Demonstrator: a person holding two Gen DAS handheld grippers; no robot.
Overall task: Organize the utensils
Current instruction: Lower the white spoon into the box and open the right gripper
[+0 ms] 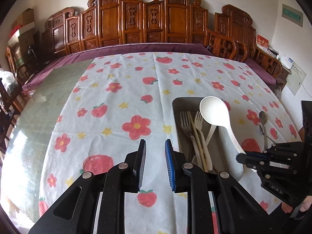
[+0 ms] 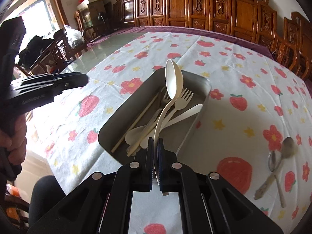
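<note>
**Ladle clamped over the tray**

The right gripper (image 2: 155,152) is clamped on the white ladle (image 2: 174,81) by its handle, bowl pointing up and away above the grey tray (image 2: 202,81) of forks and chopsticks. The left gripper (image 1: 155,152) is parted, holding nothing, over the tablecloth (image 1: 117,101).

Daylight, bright overall. Source is a window (image 2: 42,17) at upper left of the right wrist view, blown out to white. Strong glare on the glass desk (image 1: 29,136) in the left wrist view, and on the tablecloth (image 2: 39,136) nearest the window. Shadows soft. Heavy fisheye: carved wooden panels (image 1: 136,19) bow, dark vignette in all corners. Centre focus is sharp enough; the hand (image 2: 13,136) at the left edge is soft.
</note>
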